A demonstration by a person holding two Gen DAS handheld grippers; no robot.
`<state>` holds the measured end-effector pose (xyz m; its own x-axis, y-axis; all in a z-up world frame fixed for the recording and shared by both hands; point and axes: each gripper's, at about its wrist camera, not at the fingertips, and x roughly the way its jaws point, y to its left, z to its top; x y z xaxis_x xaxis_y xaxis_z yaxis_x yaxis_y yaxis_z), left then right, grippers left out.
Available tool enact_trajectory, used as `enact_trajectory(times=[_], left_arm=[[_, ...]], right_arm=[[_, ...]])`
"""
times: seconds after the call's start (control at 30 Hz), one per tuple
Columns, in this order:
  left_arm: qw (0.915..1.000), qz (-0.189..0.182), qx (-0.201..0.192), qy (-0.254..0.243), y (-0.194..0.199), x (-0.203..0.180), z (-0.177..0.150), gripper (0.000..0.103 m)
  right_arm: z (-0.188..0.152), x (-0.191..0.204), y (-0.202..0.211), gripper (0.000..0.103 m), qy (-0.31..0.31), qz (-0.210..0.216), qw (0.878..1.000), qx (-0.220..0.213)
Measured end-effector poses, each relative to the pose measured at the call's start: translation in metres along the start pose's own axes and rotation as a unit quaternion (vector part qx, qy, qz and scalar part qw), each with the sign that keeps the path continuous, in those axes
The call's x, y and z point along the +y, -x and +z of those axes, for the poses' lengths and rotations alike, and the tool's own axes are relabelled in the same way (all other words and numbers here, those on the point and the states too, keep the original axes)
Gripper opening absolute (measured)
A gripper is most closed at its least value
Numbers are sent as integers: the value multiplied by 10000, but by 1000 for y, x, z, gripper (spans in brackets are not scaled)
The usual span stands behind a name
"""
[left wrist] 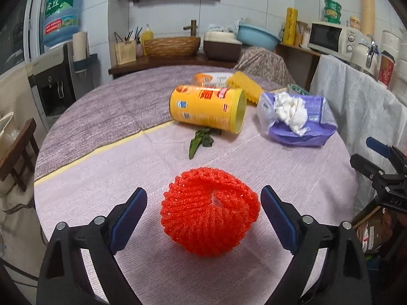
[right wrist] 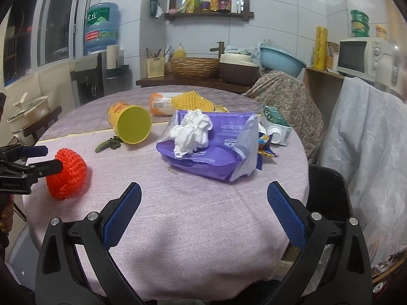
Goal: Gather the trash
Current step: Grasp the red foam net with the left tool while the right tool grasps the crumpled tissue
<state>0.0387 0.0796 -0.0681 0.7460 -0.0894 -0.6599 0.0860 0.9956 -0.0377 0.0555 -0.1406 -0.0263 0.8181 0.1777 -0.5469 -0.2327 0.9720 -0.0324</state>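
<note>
Red foam netting [left wrist: 209,212], a rolled fruit sleeve, lies on the pale cloth of the round table [left wrist: 101,178] between the spread blue pads of the left gripper [left wrist: 203,218]; the jaws are wide, level with it, and neither pad touches it. Beyond the netting lie a green leaf scrap [left wrist: 201,142], a tipped yellow canister [left wrist: 207,106] and, to the right of that, a purple wrapper [left wrist: 297,124] holding crumpled tissue [left wrist: 290,111].

In the right wrist view, the right gripper [right wrist: 203,212] hangs over the table's near edge, jaws wide and holding nothing. The netting [right wrist: 68,175] sits far left near the rim, flanked by the left gripper's fingers [right wrist: 51,167]. Bare cloth lies between it and the wrapper [right wrist: 211,150].
</note>
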Motion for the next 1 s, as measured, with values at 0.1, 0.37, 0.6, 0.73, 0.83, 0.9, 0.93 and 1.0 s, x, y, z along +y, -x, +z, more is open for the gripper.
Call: enact_trajectory(times=[0.1, 0.37, 0.6, 0.73, 0.83, 0.9, 0.93, 1.0], left_arm=[[9998, -18, 215, 40, -9, 3, 0, 66], [9983, -102, 303, 484, -15, 15, 2, 18], [9988, -183, 261, 374, -16, 9, 10, 14], [9988, -240, 224, 353, -16, 6, 12, 13], [9989, -262, 179, 340, -15, 6, 14, 12], [9990, -272, 148, 338, -12, 6, 14, 12], [9990, -272, 135, 340, -12, 6, 15, 12], [9990, -262, 88, 365, -10, 6, 17, 12]], right_arm=[[5, 2, -9, 98, 55, 8, 10000, 50], [26, -8, -37, 86, -276, 272, 9990, 218], [55, -7, -80, 69, -413, 537, 9957, 626], [63, -1, -104, 61, -389, 393, 9944, 896], [60, 1, -121, 39, -396, 325, 9928, 1080], [56, 2, -125, 25, -407, 337, 9926, 1093], [55, 3, -125, 23, -389, 367, 9929, 1060], [55, 6, -122, 16, -384, 429, 9936, 975]])
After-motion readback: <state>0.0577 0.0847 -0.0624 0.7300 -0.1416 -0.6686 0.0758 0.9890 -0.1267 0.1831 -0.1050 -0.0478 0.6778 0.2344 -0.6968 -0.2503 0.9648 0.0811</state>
